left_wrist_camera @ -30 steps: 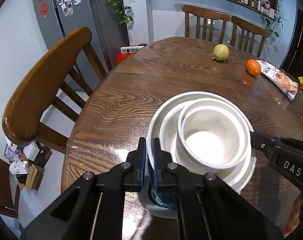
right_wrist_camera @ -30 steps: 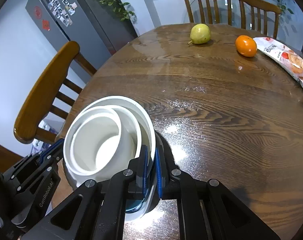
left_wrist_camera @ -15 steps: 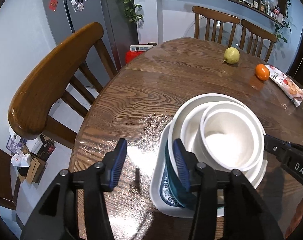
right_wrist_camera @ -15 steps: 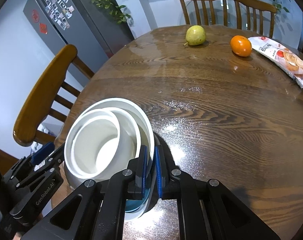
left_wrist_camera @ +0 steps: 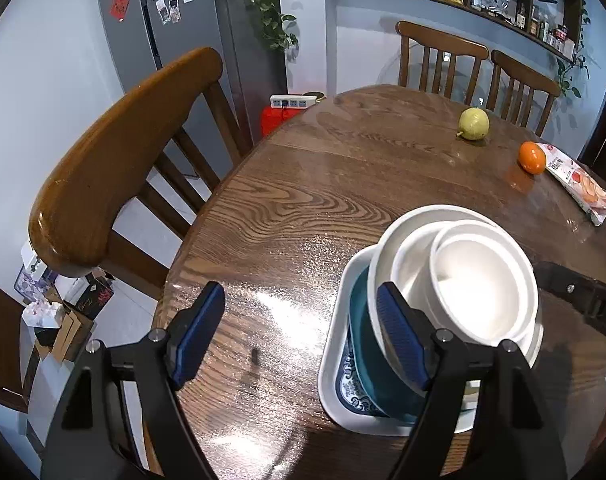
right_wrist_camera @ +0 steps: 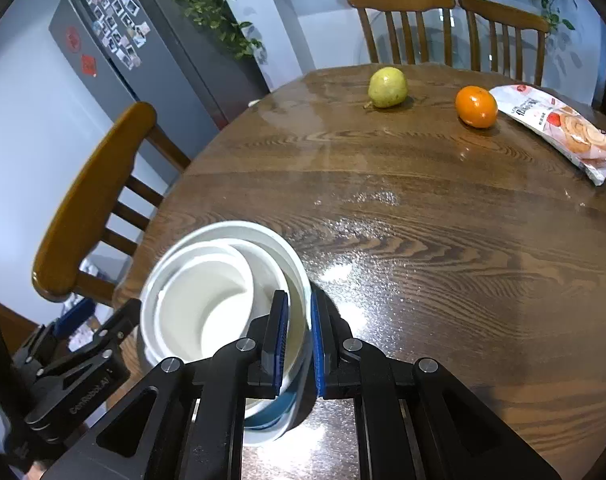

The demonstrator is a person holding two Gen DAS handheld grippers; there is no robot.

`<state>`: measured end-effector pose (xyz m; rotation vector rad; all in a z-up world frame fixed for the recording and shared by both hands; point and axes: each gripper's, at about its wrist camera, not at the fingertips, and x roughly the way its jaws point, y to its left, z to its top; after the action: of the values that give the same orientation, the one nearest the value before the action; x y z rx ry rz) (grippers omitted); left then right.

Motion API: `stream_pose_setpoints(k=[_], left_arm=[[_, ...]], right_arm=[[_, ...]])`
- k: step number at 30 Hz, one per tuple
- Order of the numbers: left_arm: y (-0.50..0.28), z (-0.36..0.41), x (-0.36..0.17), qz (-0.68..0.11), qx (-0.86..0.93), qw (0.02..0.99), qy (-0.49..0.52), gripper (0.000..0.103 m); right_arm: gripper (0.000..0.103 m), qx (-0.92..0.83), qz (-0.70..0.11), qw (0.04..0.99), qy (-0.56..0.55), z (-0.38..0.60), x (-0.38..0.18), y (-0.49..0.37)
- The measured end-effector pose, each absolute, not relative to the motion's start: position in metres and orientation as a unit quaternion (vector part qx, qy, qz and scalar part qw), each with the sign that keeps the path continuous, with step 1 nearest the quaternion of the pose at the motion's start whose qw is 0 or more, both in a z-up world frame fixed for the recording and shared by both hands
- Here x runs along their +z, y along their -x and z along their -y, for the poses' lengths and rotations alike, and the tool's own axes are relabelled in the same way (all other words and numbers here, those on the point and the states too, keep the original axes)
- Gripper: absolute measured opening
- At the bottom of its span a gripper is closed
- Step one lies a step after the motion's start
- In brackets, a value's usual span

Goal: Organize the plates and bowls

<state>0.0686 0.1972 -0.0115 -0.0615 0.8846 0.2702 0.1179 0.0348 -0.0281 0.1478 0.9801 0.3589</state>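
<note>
White stacked bowls (right_wrist_camera: 207, 304) at lower left are clenched at the rim by the right claw (right_wrist_camera: 297, 340); the left claw (left_wrist_camera: 299, 332), released, is opening.

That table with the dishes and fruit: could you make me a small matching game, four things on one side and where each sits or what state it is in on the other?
Things:
1. pear
2. orange
3. smallest white bowl
4. snack packet

Places or states:
A. nested on top of the stack of dishes
B. lying flat by the far right edge of the table
C. between the pear and the snack packet
D. alone on the far side, left of the orange

Pairs: 1-D, 2-C, 3-A, 4-B
</note>
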Motion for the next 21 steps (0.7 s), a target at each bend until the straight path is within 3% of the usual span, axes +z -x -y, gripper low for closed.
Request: stream_pose_setpoints(k=[7,9,11,12,19,21], left_arm=[[-0.064,-0.201,-0.008,-0.421,0.134,0.896,0.032,0.083],[-0.061,-0.202,-0.006,-0.419,0.134,0.898,0.033,0.083],[-0.059,-0.202,-0.004,-0.418,0.132,0.898,0.034,0.084],[-0.057,-0.202,-0.003,-0.418,0.131,0.898,0.034,0.085],[-0.046,-0.198,0.006,-0.411,0.122,0.903,0.034,0.098],[-0.042,-0.196,0.009,-0.408,0.118,0.905,0.033,0.101]], right_arm=[[0.010,0.165,-0.458,0.871,-0.071,-0.028,-0.020,-0.112],[0.019,0.165,-0.457,0.871,-0.072,-0.025,-0.019,-0.110],[0.037,0.167,-0.454,0.872,-0.071,-0.023,-0.016,-0.106],[0.040,0.168,-0.452,0.873,-0.071,-0.022,-0.015,-0.105],[0.043,0.199,-0.450,0.869,-0.049,-0.024,-0.008,-0.089],[0.049,0.210,-0.446,0.869,-0.043,-0.024,-0.006,-0.083]])
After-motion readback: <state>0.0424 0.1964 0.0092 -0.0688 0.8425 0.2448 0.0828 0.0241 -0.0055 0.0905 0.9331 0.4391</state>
